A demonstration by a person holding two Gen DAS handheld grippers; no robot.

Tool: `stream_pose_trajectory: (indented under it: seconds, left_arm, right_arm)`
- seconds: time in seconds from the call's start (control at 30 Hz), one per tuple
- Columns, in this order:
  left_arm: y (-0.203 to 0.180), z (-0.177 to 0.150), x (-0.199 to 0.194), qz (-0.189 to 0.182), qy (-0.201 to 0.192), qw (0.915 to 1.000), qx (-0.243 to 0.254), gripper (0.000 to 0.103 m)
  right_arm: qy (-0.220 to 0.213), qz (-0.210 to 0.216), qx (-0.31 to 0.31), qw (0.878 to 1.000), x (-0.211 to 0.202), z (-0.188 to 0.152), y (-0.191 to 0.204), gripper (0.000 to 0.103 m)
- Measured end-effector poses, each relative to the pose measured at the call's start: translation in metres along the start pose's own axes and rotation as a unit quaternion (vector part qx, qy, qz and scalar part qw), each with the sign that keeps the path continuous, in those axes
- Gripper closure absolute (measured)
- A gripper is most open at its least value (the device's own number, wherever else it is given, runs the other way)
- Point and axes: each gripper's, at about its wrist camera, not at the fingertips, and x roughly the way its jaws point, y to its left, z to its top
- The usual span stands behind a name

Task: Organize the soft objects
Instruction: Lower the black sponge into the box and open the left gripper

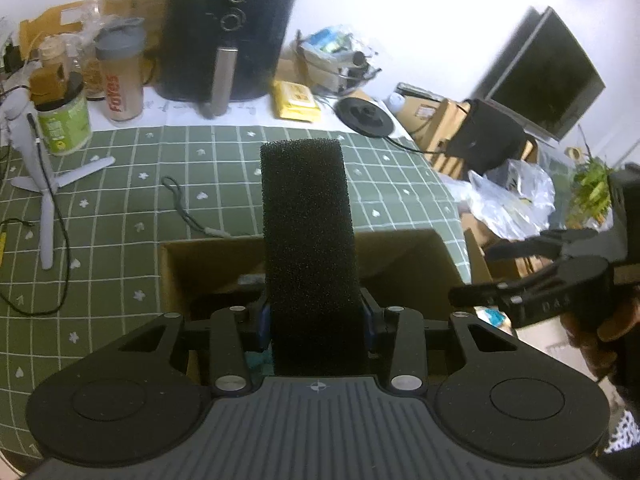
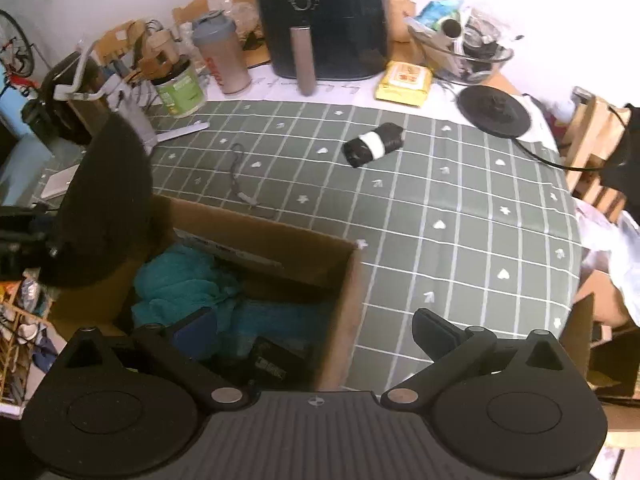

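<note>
Clamped in the left hand-held gripper (image 1: 318, 320), a black sponge (image 1: 308, 240) hangs above the cardboard box (image 2: 280, 240), probably ready for dropping onto teal cloth (image 2: 184, 284). Right hand-held gripper (image 2: 316, 332) gapes wide, empty; one black roll (image 2: 374, 144) remains on the desk (image 2: 460, 220).

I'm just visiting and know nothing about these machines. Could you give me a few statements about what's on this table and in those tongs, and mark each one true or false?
1. The left tongs grip a black foam block. True.
2. The right tongs are clamped on a teal towel. False: they stand wide open with nothing between them; the teal cloth lies in the cardboard box below.
3. A black roll with a white band lies on the green checked tablecloth. True.
4. The cardboard box is empty. False: it holds teal cloth and a dark item.
5. A black air fryer stands at the back of the table. True.
</note>
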Motion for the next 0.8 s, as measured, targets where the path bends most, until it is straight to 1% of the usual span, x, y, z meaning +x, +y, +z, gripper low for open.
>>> stream_pose_trajectory:
  seconds: [0.07,0.13,0.2,0.23,0.27,0.3,0.33,0.43,0.67,0.8]
  left_arm:
    - [-0.005,-0.001,0.0,-0.009,-0.001,0.9999,0.006,0.063]
    - [-0.014,0.0,0.002,-0.039,0.003,0.9989,0.026,0.062]
    - [-0.024,-0.001,0.004,-0.055,0.01,0.9974,0.047,0.06]
    - [-0.029,0.0,0.008,-0.061,0.021,0.9962,0.06,0.049]
    - [-0.034,-0.001,0.009,-0.062,0.025,0.9954,0.068,0.035]
    - [-0.037,-0.003,0.009,-0.059,0.023,0.9952,0.075,0.032]
    - [-0.039,-0.004,0.008,-0.055,0.02,0.9952,0.079,0.031]
    - [-0.041,-0.007,0.008,-0.046,0.024,0.9951,0.084,0.031]
    - [-0.03,-0.005,0.008,0.004,0.025,0.9974,0.068,0.031]
    - [-0.024,-0.002,0.004,0.031,0.022,0.9975,0.059,0.031]
  right_arm:
    - [-0.005,0.0,0.006,1.0,-0.003,-0.001,-0.003,0.0]
    - [-0.008,0.005,0.013,1.0,-0.007,-0.002,-0.006,0.0]
    - [-0.013,0.008,0.018,1.0,-0.01,-0.003,-0.009,0.0]
    - [-0.014,0.009,0.018,1.0,-0.011,-0.004,-0.01,0.0]
    - [-0.016,0.009,0.017,1.0,-0.012,-0.004,-0.011,0.0]
    - [-0.018,0.008,0.015,1.0,-0.013,-0.006,-0.012,0.0]
    - [-0.019,0.006,0.014,1.0,-0.014,-0.006,-0.012,0.0]
    - [-0.021,0.005,0.013,1.0,-0.015,-0.01,-0.015,0.0]
    - [-0.019,0.011,0.017,1.0,-0.015,-0.017,-0.02,0.0]
    - [-0.019,0.024,0.02,0.999,-0.016,-0.018,-0.023,0.0]
